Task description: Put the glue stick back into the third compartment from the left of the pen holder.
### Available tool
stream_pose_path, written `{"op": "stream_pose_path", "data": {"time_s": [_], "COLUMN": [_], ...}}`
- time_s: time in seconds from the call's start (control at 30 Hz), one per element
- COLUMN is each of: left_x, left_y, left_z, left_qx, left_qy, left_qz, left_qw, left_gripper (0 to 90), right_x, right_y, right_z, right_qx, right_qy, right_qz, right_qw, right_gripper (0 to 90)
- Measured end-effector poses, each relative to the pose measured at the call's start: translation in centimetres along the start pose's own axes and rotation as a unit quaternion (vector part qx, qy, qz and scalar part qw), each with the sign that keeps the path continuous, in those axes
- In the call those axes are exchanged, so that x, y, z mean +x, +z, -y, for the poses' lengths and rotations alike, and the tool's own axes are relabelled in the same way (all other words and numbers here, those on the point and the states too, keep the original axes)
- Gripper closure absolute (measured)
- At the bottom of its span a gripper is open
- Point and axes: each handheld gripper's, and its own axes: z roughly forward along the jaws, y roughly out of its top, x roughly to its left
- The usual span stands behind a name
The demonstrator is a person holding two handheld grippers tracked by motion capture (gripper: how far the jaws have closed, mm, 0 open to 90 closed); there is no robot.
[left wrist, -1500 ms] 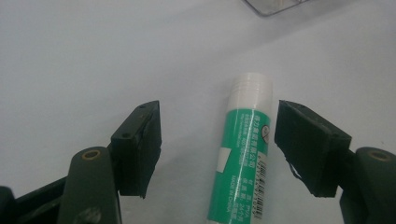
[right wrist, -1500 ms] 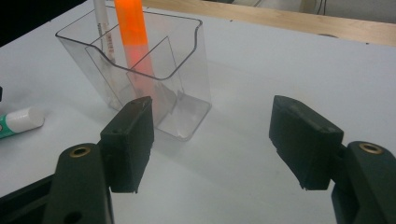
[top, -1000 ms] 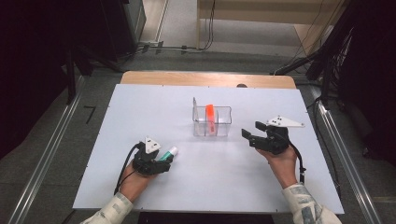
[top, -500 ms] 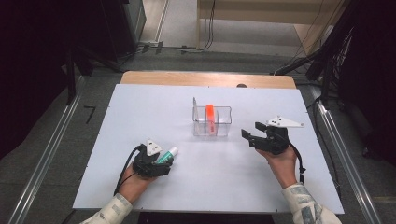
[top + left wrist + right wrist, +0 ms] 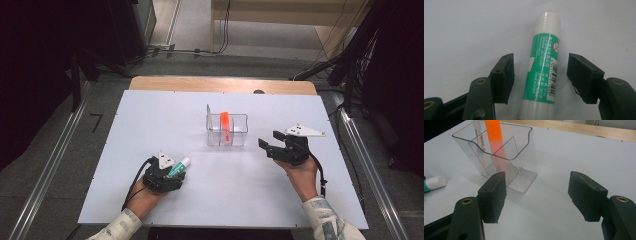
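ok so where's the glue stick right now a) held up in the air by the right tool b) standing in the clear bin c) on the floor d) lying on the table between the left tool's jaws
d: the glue stick lies flat on the white table between the left tool's jaws, which have just been closing but have gaps on both sides.

You have one green-and-white glue stick (image 5: 178, 167) at the lower left of the high view, and one clear holder (image 5: 227, 131) at its centre. In that holder stand two things: one orange marker (image 5: 225, 124) and one white pen (image 5: 477, 130).
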Motion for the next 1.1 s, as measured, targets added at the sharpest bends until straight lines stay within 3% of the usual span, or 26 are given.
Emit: {"op": "stream_pose_path", "data": {"time_s": [0.7, 1.1], "left_x": [0.09, 0.1], "left_y": [-0.28, -0.37], "left_z": [0.42, 0.31], "left_qx": [0.003, 0.008], "left_qy": [0.002, 0.01], "left_qz": [0.004, 0.005], "left_qw": [1.0, 0.9999], "left_gripper": [47.9, 60.2], "right_x": [0.14, 0.27], "right_y": [0.09, 0.03], "right_z": [0.07, 0.04], "right_qx": [0.002, 0.001], "right_qy": [-0.004, -0.003], "right_qz": [0.0, 0.001], "right_qw": [1.0, 1.0], "right_gripper": [29.3, 29.4]}}
